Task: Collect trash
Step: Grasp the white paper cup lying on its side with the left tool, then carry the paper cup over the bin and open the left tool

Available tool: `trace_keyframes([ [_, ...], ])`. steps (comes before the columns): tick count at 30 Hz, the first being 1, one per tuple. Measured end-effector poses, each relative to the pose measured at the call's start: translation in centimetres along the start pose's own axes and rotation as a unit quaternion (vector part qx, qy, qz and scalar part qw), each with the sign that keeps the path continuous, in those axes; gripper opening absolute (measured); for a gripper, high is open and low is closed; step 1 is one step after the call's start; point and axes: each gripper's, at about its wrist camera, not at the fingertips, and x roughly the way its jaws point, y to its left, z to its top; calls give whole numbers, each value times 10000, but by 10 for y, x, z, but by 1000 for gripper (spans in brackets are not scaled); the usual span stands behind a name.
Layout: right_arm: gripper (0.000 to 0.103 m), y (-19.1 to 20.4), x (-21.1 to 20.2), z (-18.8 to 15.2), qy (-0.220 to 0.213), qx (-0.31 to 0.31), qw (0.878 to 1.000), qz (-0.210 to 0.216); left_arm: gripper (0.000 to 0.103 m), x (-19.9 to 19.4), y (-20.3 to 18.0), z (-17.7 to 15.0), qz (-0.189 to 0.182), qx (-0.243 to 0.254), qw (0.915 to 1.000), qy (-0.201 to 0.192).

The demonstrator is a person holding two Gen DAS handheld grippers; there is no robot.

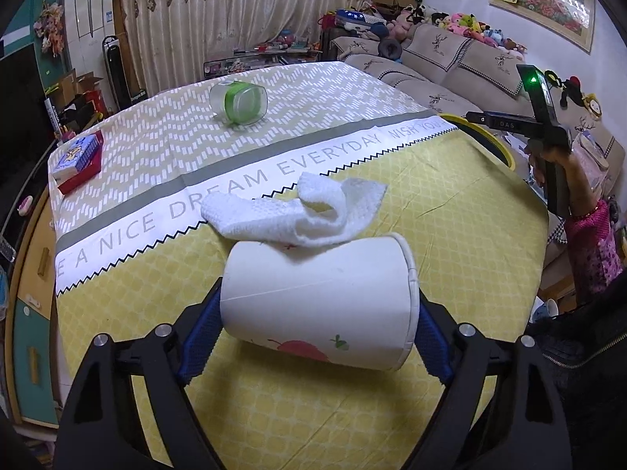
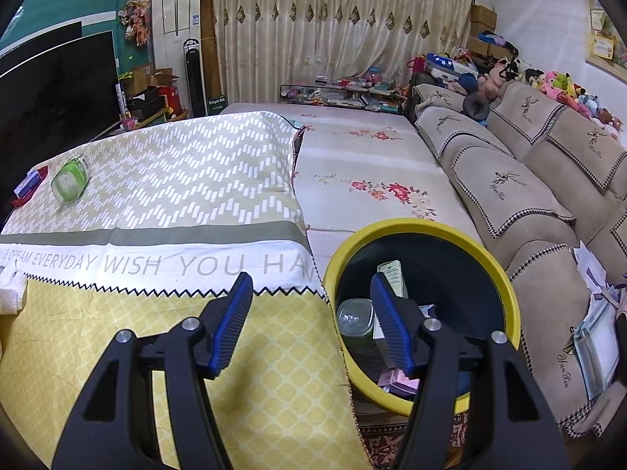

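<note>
On the tabletop (image 1: pixel 470 235), covered by a yellow patterned cloth, a white paper cup (image 1: pixel 317 301) is held on its side between the blue pads of the left claw (image 1: pixel 313 337), one pad at the cup's base and the other at its rim. A crumpled white paper towel (image 1: pixel 290 211) lies just beyond the cup, its near edge touching the cup's upper side. Farther back a clear jar with a green lid (image 1: pixel 239 102) lies tipped over, and a small blue box (image 1: pixel 76 154) rests on a red one near the far left corner. The right claw (image 2: pixel 309 323) is spread wide and holds nothing, at the tabletop edge. Beside that edge stands a yellow-rimmed bin (image 2: pixel 505 293); a jar and cartons are seen inside.
</note>
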Motion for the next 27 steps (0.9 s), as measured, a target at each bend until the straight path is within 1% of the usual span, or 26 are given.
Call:
trace_keyframes([
  [4,60,0,-2,1,-25,-11,10000,21,84,-7,-4,-4,131,65,9999,49],
  [8,60,0,-5,2,-41,-27,10000,46,84,-28,-16,-10,155,139,9998,-14],
  [11,60,-1,-9,1,-33,-64,9999,103,83,-50,-27,-7,165,167,9994,-246],
  [12,60,-1,-9,1,-31,-76,9999,107,82,-56,-31,-4,150,177,9992,-336],
  [15,60,-3,-14,1,-51,-154,9999,48,81,-69,-44,13,45,219,9980,-589],
  [20,60,-11,-27,-1,-120,-232,9997,35,81,-61,-75,52,-342,547,9943,-847],
  [24,60,-20,-32,-6,-121,-199,9997,82,81,-45,-92,71,-532,769,9920,-849],
  [27,60,-27,-30,-9,-96,-112,9998,117,81,-29,-98,81,-627,814,9917,-772],
])
